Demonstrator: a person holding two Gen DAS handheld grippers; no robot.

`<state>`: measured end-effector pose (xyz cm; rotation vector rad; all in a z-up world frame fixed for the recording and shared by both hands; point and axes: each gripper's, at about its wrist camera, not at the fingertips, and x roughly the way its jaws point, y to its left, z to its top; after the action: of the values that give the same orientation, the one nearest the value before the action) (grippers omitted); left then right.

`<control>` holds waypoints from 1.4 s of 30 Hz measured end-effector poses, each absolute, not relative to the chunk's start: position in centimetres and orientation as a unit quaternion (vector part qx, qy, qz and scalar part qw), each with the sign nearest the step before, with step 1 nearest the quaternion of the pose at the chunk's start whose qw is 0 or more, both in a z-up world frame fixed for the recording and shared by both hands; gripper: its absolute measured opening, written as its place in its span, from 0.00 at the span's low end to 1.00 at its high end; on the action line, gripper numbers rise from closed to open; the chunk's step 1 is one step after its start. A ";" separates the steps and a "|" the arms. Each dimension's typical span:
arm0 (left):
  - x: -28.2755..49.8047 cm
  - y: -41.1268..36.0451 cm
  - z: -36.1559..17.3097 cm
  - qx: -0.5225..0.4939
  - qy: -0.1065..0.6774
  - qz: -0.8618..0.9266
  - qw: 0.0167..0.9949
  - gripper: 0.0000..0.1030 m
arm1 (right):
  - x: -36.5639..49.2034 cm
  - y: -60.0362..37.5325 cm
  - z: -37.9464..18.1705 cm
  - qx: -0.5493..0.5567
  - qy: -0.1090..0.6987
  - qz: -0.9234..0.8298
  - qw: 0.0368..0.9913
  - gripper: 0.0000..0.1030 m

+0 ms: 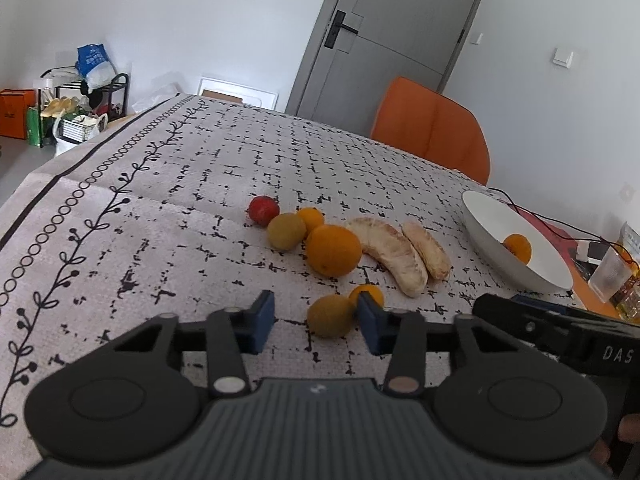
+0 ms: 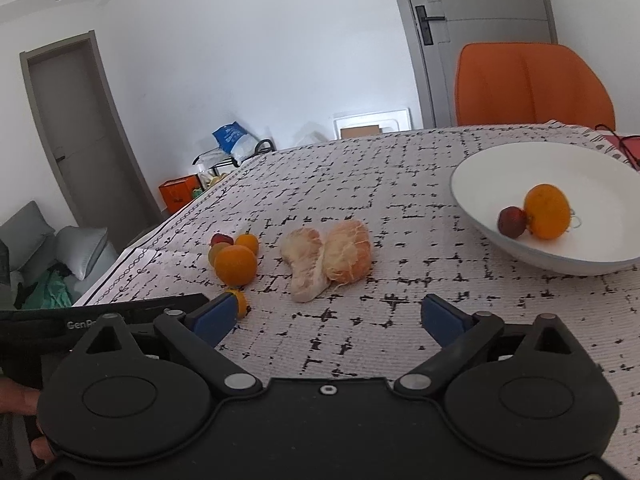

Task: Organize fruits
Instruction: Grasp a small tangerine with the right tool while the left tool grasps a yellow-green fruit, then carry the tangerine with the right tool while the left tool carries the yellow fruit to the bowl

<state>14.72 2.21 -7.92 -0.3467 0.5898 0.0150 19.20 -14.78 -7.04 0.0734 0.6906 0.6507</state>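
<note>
The left gripper (image 1: 316,322) is tilted downward over the grey-white tablecloth with black dashes (image 1: 192,216), its blue pads (image 1: 262,322) standing apart with bare cloth between them and nothing grasped; the right-hand pad sits just beside, perhaps touching, a small yellow-green round fruit (image 1: 329,315), and a small orange citrus fruit (image 1: 370,293) shows partly behind that pad. At the right edge of this view the black body of the other tool reaches in, with fingertips of the person's hand (image 1: 624,436) at the lower corner. The right gripper (image 2: 328,318) also slopes down toward the table, jaws spread wide and empty, over bare cloth in front of two peeled pomelo segments (image 2: 326,262) lying side by side and touching. Left of them a cluster of fruit sits close together: a large orange (image 2: 235,265) in front, a smaller orange (image 2: 247,243), a yellow-green fruit (image 2: 216,254) and a red one (image 2: 221,239) behind. To the right stands a white round bowl (image 2: 520,176) holding an orange (image 2: 547,211) and a small dark red fruit (image 2: 512,222) that touch each other. An orange upholstered chair (image 2: 532,84) stands at the far side of the table, before a grey door (image 2: 480,32).
</note>
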 end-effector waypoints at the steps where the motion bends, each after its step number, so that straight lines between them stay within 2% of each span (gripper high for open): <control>1: 14.9 2.3 -7.9 -0.174 0.290 -0.002 0.941 0.28 | 19.2 -14.6 -7.1 0.035 0.334 0.317 0.887 0.90; 2: 15.0 2.3 -7.9 -0.179 0.290 -0.010 0.940 0.24 | 19.2 -14.3 -7.1 0.033 0.335 0.321 0.885 0.89; 6: 14.6 2.6 -7.7 -0.179 0.286 -0.003 0.941 0.24 | 19.2 -13.4 -7.1 0.026 0.339 0.337 0.878 0.79; 9: 14.2 3.3 -7.6 -0.183 0.282 0.004 0.942 0.24 | 18.9 -12.6 -6.9 0.025 0.336 0.351 0.874 0.77; 19: 13.0 5.6 -7.1 -0.189 0.271 0.025 0.944 0.24 | 18.7 -9.9 -7.3 0.017 0.349 0.367 0.862 0.59; 26: 12.4 6.9 -7.0 -0.196 0.264 0.038 0.944 0.24 | 18.6 -8.0 -7.6 -0.001 0.351 0.378 0.857 0.54; 29: 12.2 7.1 -7.0 -0.197 0.263 0.043 0.943 0.24 | 18.7 -7.3 -7.9 -0.008 0.356 0.381 0.853 0.41; 30: 12.2 7.2 -6.9 -0.197 0.263 0.043 0.944 0.24 | 18.8 -7.3 -8.1 -0.008 0.360 0.381 0.851 0.29; 31: 12.2 7.1 -6.8 -0.196 0.262 0.043 0.944 0.24 | 18.8 -7.3 -8.1 -0.006 0.362 0.379 0.852 0.22; 38: 12.4 6.2 -6.5 -0.188 0.261 0.036 0.946 0.24 | 18.9 -9.2 -7.7 0.024 0.357 0.375 0.855 0.18; 40: 12.5 5.7 -6.5 -0.184 0.260 0.031 0.947 0.24 | 18.9 -9.6 -7.6 0.027 0.356 0.374 0.856 0.10; 42: 12.7 5.3 -6.5 -0.182 0.262 0.029 0.947 0.24 | 18.9 -10.1 -7.5 0.029 0.355 0.373 0.857 0.08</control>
<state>12.71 5.34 -6.46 -0.3713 0.5325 0.0586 18.90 -10.08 -7.51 0.0608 0.7456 0.7839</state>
